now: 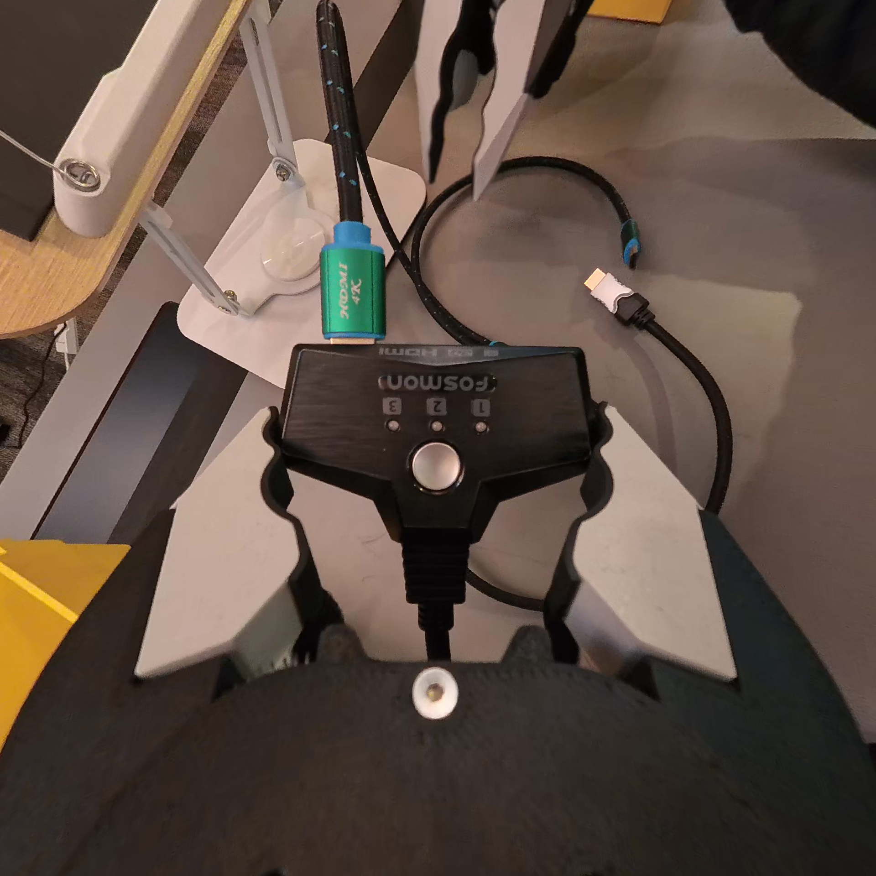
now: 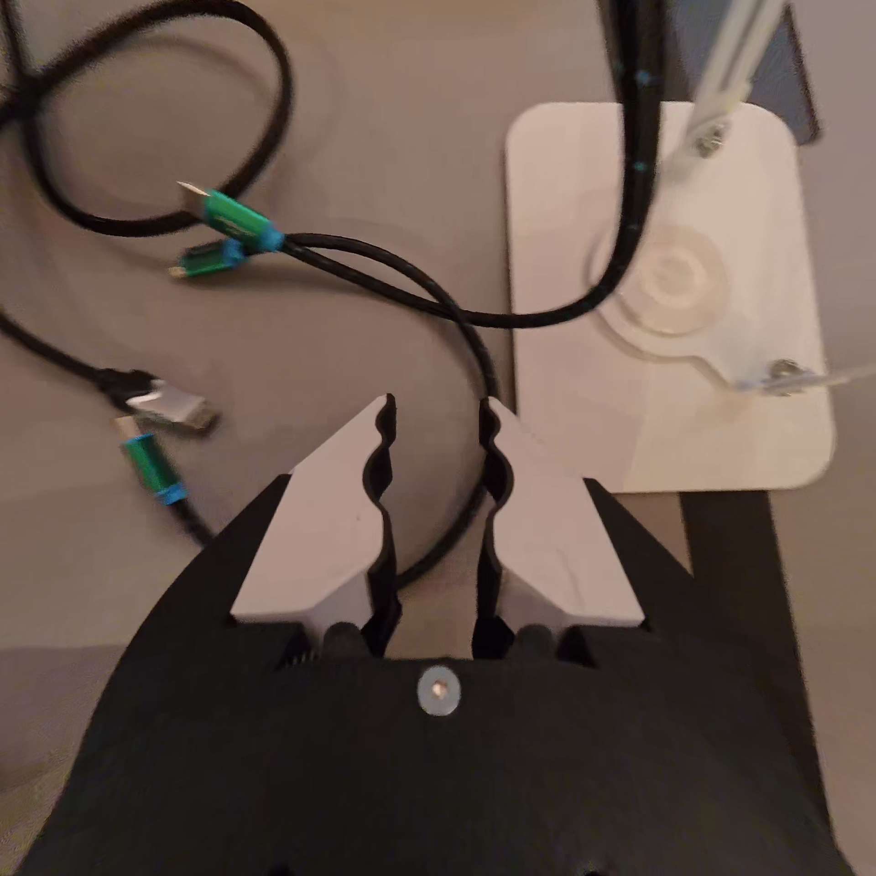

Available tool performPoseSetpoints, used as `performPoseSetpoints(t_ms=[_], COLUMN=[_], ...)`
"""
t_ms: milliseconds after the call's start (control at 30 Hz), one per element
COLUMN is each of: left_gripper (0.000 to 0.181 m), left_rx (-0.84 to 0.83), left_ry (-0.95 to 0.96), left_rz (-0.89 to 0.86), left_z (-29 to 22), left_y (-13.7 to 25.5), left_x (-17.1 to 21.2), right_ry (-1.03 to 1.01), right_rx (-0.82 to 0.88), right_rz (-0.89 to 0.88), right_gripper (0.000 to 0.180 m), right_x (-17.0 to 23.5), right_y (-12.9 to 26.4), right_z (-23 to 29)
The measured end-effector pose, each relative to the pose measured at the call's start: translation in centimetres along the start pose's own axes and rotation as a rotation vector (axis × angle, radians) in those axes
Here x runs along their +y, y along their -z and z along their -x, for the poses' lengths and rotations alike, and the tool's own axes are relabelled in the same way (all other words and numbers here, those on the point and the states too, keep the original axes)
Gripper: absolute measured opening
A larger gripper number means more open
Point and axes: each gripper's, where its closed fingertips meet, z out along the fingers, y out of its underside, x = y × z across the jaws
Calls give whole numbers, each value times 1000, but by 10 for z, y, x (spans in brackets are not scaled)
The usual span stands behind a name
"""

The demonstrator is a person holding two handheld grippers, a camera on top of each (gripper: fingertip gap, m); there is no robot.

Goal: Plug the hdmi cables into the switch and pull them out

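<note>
My left gripper (image 1: 436,417) is shut on the black HDMI switch (image 1: 436,403), clamping its two sides. A green HDMI plug (image 1: 353,296) on a black braided cable sits in the switch's far-left port. My right gripper (image 2: 438,407) is open and empty above the grey table; it also shows at the top of the left wrist view (image 1: 455,182). Loose plugs lie on the table: a white and black one (image 1: 611,294) (image 2: 166,410), and three green ones (image 2: 232,218), (image 2: 208,258), (image 2: 151,467). A black cable passes under my right fingers.
A white stand base (image 1: 303,246) (image 2: 663,308) with a slanted arm sits beside the switch on the table. A wooden desk edge (image 1: 71,265) lies to the left. A yellow box (image 1: 38,592) is at the near left. Cable loops (image 2: 189,118) cover the table. Spacing between my two grippers at the tips: around 20 centimetres.
</note>
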Motion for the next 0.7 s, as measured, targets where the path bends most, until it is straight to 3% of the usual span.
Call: performPoseSetpoints(t_ms=[167, 367, 700], left_gripper=[124, 124, 124], left_rx=[-2, -10, -29], left_ry=[0, 0, 21], left_rz=[3, 3, -11], left_z=[0, 1, 6], left_y=[0, 1, 5], left_x=[0, 2, 7], right_ry=[20, 66, 89], right_rx=[81, 87, 110], right_rz=[8, 47, 11], right_gripper=[29, 7, 4], right_x=[4, 4, -4], right_y=[-32, -51, 6], right_z=[-20, -18, -14])
